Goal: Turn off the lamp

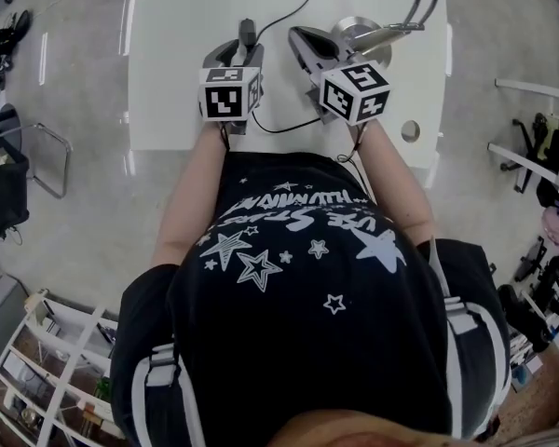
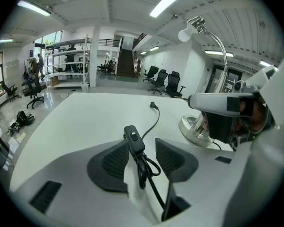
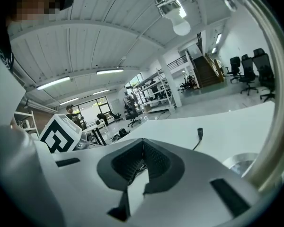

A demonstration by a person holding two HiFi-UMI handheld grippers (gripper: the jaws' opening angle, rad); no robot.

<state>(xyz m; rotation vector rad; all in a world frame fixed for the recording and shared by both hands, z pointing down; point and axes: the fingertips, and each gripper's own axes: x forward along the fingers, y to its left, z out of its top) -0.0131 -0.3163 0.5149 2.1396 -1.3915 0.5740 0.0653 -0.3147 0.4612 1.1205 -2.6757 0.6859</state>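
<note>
1. The left gripper (image 2: 141,146) is nearest, low over the white table (image 1: 182,35). Its jaws stand well apart and clamp nothing.
2. Between those open jaws lies the lamp's black inline switch (image 2: 132,137), on the table. It sits close against the left pad (image 2: 114,161), and a loop of black cord (image 2: 146,167) trails back from it into the gap. The pads do not press on either.
3. The right gripper (image 1: 298,37) is level with the left one and just to its right. In the right gripper view its jaw tips meet, closed. I cannot tell whether anything thin is caught in the hollow behind them.
4. Just beyond and right of the right gripper, the lamp's round metal base (image 2: 193,129) stands on the table.
5. Farther out, the cord runs across the tabletop to a loose plug end (image 2: 154,106) lying flat.
6. The chrome gooseneck (image 2: 219,48) arches up from the base, with the white lamp head (image 2: 185,33) high over the table.
7. Beyond the table are office chairs (image 2: 160,79) and a shelving rack (image 2: 68,63).
</note>
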